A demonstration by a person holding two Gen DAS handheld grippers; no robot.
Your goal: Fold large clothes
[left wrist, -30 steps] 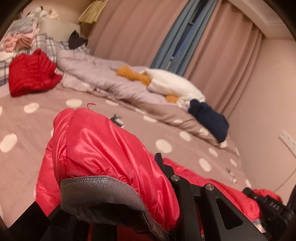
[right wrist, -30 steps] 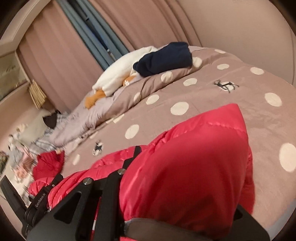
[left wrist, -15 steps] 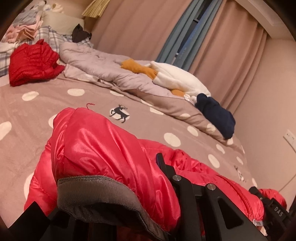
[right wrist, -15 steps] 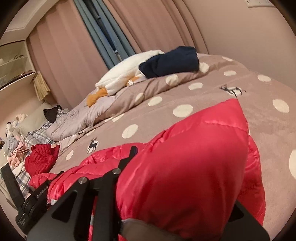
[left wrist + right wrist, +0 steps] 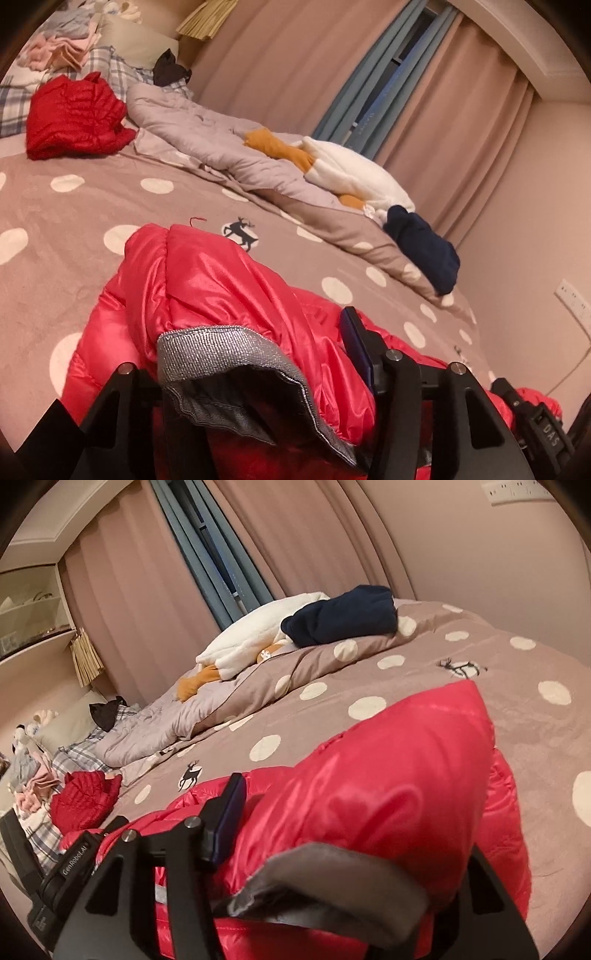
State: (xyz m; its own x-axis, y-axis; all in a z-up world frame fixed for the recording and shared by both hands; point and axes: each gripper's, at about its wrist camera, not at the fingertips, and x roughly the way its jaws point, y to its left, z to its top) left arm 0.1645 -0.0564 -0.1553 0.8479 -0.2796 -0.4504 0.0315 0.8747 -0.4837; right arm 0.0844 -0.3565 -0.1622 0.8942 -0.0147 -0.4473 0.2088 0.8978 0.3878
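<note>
A shiny red puffer jacket (image 5: 221, 288) lies on the bed, each sleeve ending in a grey knit cuff. In the left wrist view one cuff (image 5: 229, 350) sits slack and gaping between the jaws of my left gripper (image 5: 251, 343). Those jaws are opening, and the blue pad (image 5: 354, 339) stands at the sleeve's edge. In the right wrist view the other sleeve (image 5: 388, 775) and its cuff (image 5: 332, 878) lie between the jaws of my right gripper (image 5: 354, 812), which are also opening. Its right finger is hidden behind the sleeve.
The bed cover (image 5: 74, 221) is brown with white dots. Further back lie a folded red garment (image 5: 74, 114), a rumpled grey quilt (image 5: 207, 140), a white and orange plush (image 5: 347, 173) and a navy garment (image 5: 424, 243). Curtains and a wall with a socket (image 5: 572, 302) stand beyond.
Both grippers' jaws have spread apart from a tight pinch on the sleeves. The grey cuffs have sprung loose and gape. Both hands stayed roughly in place.
</note>
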